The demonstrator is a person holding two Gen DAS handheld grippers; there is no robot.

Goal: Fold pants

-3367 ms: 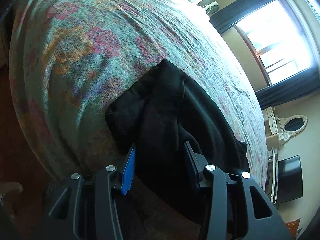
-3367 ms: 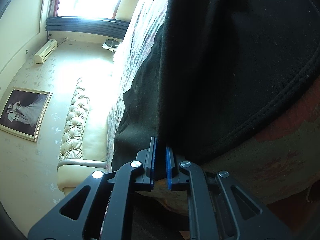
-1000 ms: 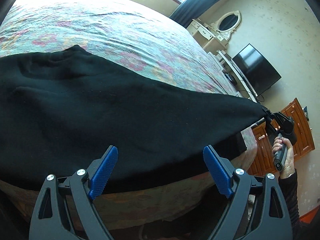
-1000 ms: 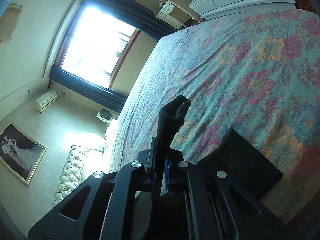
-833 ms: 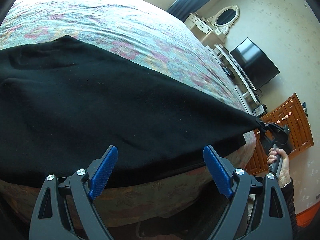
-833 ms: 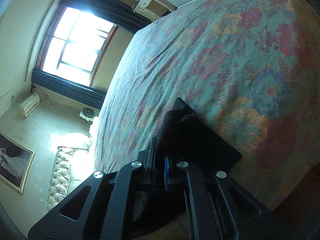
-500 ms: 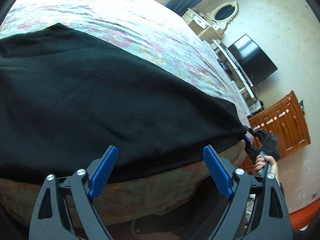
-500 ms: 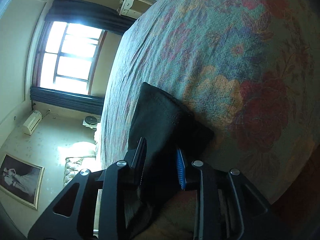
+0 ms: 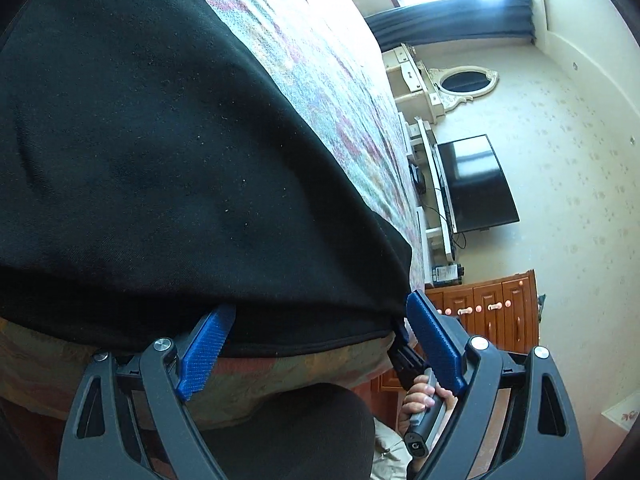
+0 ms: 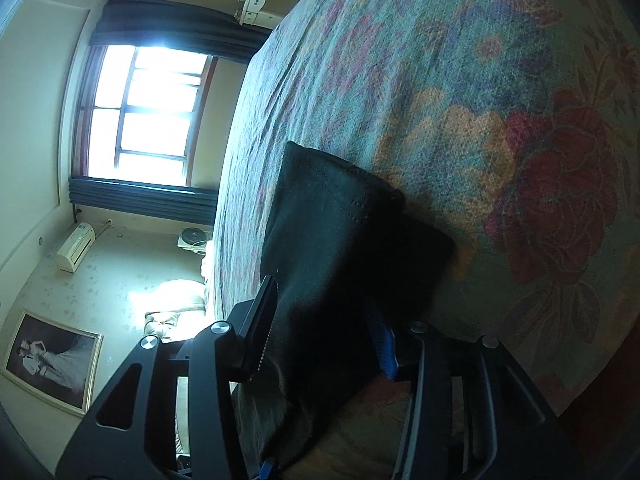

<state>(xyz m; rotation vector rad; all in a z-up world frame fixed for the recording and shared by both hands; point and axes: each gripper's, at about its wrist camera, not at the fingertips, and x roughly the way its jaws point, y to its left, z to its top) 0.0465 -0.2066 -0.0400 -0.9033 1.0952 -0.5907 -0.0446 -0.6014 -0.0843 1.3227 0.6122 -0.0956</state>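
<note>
Since a second ago, the black pants [image 9: 168, 152] have been lowered from a taut, lifted stretch onto the floral bedspread [image 9: 316, 52], and the right gripper [image 10: 320, 320], then pinched shut on the cloth, is now being opened. In the left wrist view the pants fill the upper left and centre, cut off by the left edge; their hem hangs over the bed's near edge at the bottom. In the right wrist view one stitched corner [image 10: 340, 216] lies at centre, between the parting fingers, its lower part lost in shadow; contact with the pads cannot be made out. The left gripper [image 9: 316, 344] is spread wide just before the hem, nothing pinched. A hand [image 9: 418, 398] at lower right is partly hidden behind its finger.
</note>
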